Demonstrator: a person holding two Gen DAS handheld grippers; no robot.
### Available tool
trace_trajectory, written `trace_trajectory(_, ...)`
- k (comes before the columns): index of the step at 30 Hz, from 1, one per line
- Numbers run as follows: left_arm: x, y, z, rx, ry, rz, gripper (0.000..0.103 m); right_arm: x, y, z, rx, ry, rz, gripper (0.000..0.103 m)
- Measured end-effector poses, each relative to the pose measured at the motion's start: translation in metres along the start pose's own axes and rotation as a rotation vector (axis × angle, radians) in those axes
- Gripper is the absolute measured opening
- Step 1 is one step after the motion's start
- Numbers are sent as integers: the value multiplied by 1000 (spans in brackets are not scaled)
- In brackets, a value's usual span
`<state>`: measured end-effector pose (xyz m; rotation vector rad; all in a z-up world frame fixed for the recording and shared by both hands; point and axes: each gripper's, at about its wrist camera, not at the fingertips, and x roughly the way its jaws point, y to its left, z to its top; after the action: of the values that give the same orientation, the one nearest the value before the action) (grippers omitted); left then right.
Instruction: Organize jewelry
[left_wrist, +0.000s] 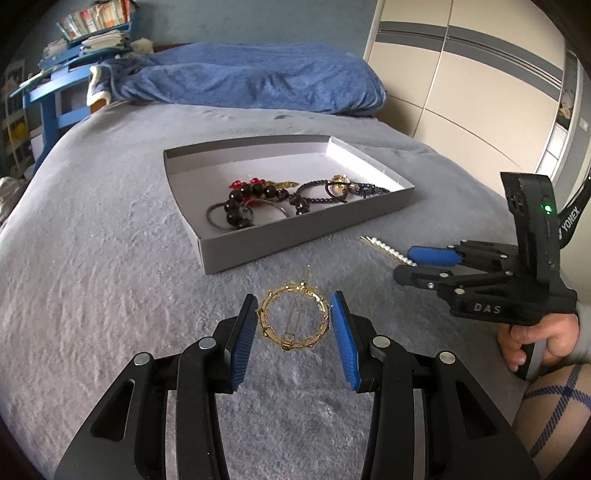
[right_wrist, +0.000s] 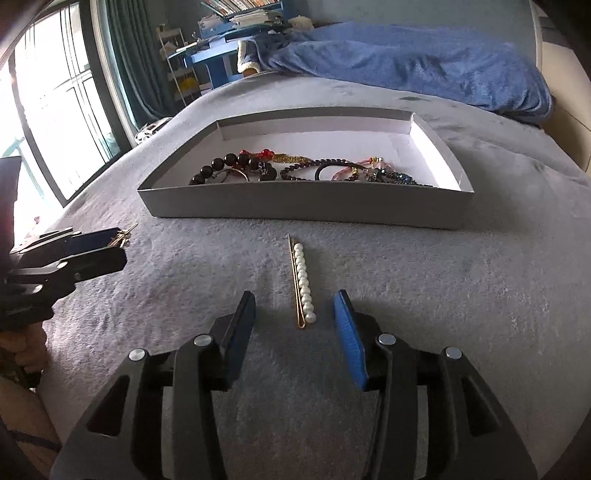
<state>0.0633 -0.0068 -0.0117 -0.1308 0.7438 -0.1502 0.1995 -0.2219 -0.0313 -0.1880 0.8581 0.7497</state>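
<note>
- Left gripper (left_wrist: 294, 309): jaws wide apart, one on each side of the gold wreath hair clip (left_wrist: 294, 320), which lies flat on the grey bedspread (left_wrist: 110, 240). The blue pads (left_wrist: 341, 321) stand just beside the clip's rim — contact is not evident, and nothing is gripped.
- Right gripper (right_wrist: 295, 314): jaws likewise wide apart, holding nothing. The pearl hair pin (right_wrist: 303, 282) lies on the bedspread between the fingertips, its near end level with them and its far end pointing toward the box.
- Grey box (right_wrist: 303, 205): shallow and open-topped, resting on the bedspread just beyond both loose pieces. Inside lie a black bead bracelet (left_wrist: 245, 199), dark hair ties (left_wrist: 314, 190), and further beaded pieces in a tangle near the front wall.
- Surroundings: blue blanket (left_wrist: 251, 77) bunched at the far end of the bed — blue shelf unit (left_wrist: 55, 85) beyond it.
</note>
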Motion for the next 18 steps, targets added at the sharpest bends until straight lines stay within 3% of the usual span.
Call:
trace_trajectory(6, 0, 1, -1, -5, 0, 0, 42, 9, 1, 5, -6, 20, -12, 40)
trace_trajectory(8, 0, 1, -1, -4, -1, 0, 42, 9, 0, 4, -8, 18, -4, 30)
trace_trajectory(9, 0, 1, -1, -3, -1, -1, 42, 8, 0, 3, -7, 15, 5, 14)
trace_trajectory(10, 0, 1, -1, -2, -1, 0, 42, 8, 0, 2, -3, 12, 21, 7)
trace_trajectory(18, -4, -2, 2, 18, -16, -2, 42, -13, -10, 0, 60, -60, 99, 6)
